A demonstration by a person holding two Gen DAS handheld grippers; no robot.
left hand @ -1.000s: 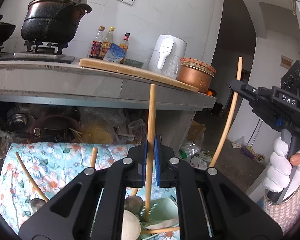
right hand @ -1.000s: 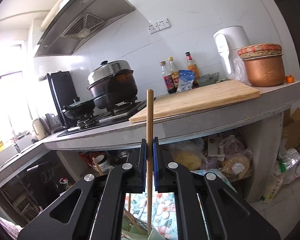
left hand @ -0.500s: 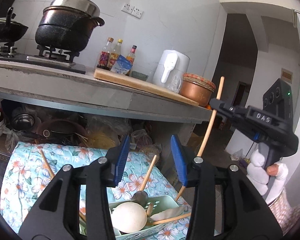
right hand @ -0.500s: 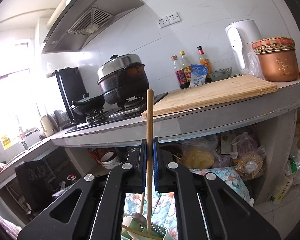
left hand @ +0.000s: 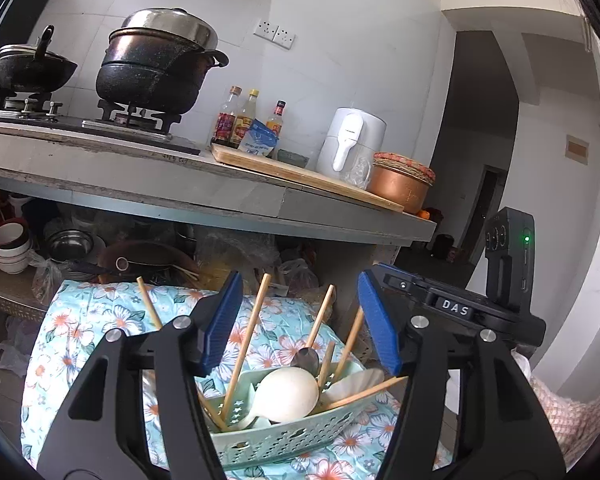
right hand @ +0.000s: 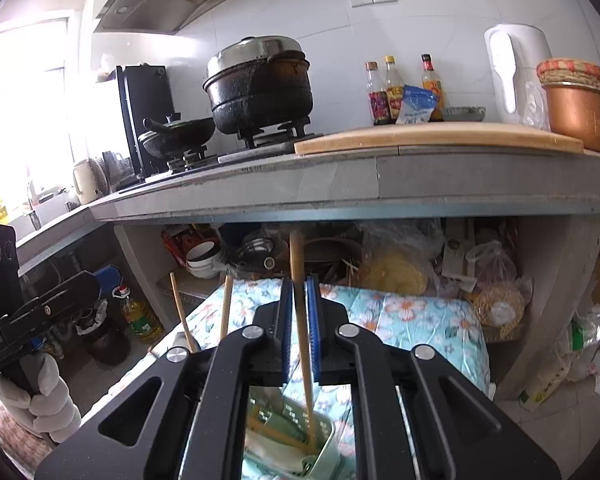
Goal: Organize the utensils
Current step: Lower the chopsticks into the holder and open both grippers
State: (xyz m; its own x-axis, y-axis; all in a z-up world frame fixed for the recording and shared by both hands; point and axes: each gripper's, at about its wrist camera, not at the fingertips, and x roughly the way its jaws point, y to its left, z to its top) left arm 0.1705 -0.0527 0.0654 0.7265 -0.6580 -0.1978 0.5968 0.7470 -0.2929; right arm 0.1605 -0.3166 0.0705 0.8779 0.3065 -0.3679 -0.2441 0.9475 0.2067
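L gripper (left hand: 300, 320) fingers (left hand: 222, 320) are spread wide w/ nothing between them; 1 s ago they were clamped on a wooden stick, half a sec ago already parted, now wider apart and looking down more steeply over the basket (left hand: 292, 436). That released stick (left hand: 246, 340) now leans in the mint-green perforated basket, top end poking up between the blue pads, alongside other wooden handles (left hand: 320, 318), a white ladle bowl (left hand: 286, 394) and a metal spoon (left hand: 305, 358). R gripper (right hand: 300, 320) fingers (right hand: 286, 328) are closed tight on a wooden chopstick (right hand: 300, 312), same grip as before, but it has dropped a lot: the stick's top, which stood above the counter edge earlier, now sits below it, and its lower tip is down inside the basket (right hand: 324, 440) corner. In the L view the R gripper body (left hand: 460, 312) marked DAS shows at right, lower and closer to the basket than before. Basket sits on a floral cloth (left hand: 100, 320), turquoise w/ orange flowers, in front of a grey counter (left hand: 220, 192) carrying a big black pot (left hand: 156, 68), sauce bottles (left hand: 240, 118), cutting board (left hand: 300, 176), white appliance (left hand: 350, 140) and copper pot (left hand: 400, 184). Gloved L hand (right hand: 36, 396) shows at lower left of the R view.
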